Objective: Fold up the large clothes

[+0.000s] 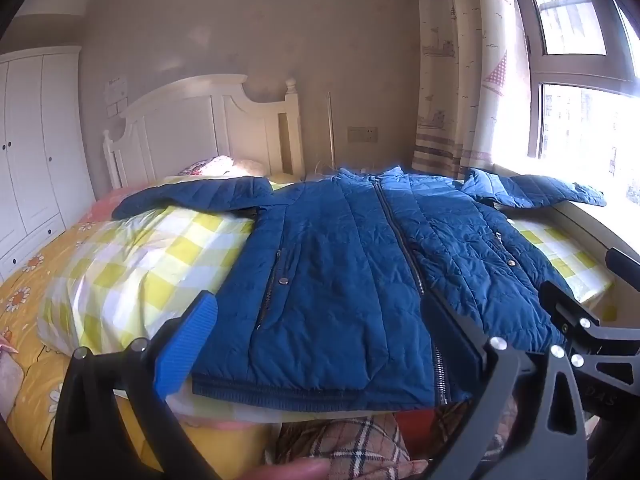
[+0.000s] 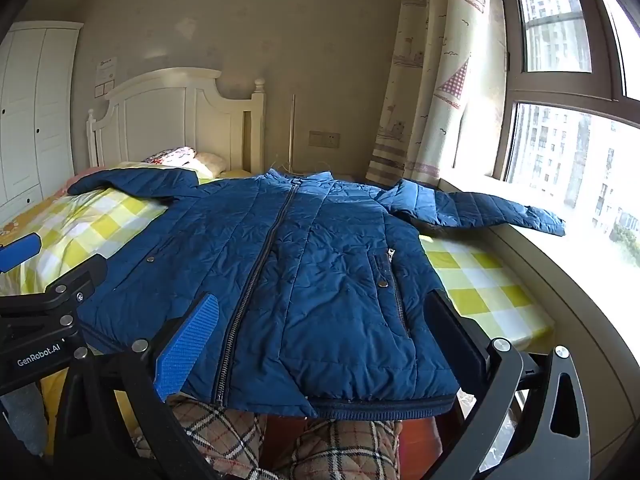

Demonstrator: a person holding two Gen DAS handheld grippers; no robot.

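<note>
The jacket (image 1: pixel 344 280) lies flat on the bed (image 1: pixel 132 264), hem nearest, just beyond both claws. The left claw (image 1: pixel 320 344) and right claw (image 2: pixel 320 344) hover before the hem, jaws wide apart — nothing gripped. "GenRobot.AI" reads on the left claw's body. Blue, quilted, zipped shut, sleeves spread — the right one over the sill (image 2: pixel 580 248).
</note>
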